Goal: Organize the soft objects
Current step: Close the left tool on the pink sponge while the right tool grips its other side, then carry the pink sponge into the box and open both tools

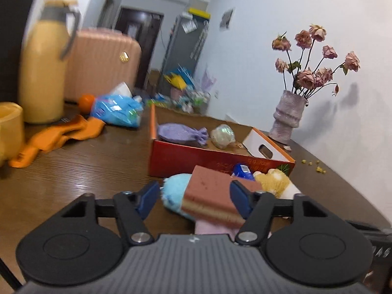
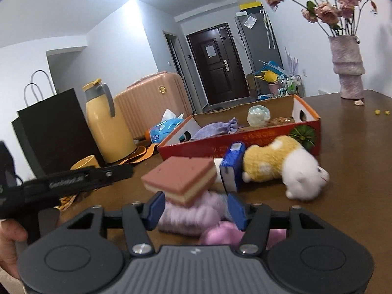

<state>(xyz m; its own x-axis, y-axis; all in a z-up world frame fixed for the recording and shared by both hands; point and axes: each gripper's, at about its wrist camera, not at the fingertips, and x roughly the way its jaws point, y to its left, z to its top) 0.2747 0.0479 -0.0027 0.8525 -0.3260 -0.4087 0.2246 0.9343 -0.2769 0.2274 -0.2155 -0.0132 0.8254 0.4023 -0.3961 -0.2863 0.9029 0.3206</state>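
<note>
Lived-in home, apartment living/dining area. Brown wood-grain table (image 2: 348, 127) holds a vase of dried roses (image 1: 289, 117), yellow thermos jug (image 2: 107, 127), tissue pack (image 1: 117, 109). Pink suitcase (image 2: 152, 98) stands behind, grey fridge (image 2: 259, 41) beside dark entry door (image 2: 218, 66), white walls, cluttered hallway.

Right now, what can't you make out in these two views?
- Left wrist: blue plush, mostly hidden behind the layered sponge.
- Left wrist: tissue pack print, motion-blurred.
- Right wrist: pink fluffy item, covered by the right gripper body.
- Both: box lettering, too small.
</note>
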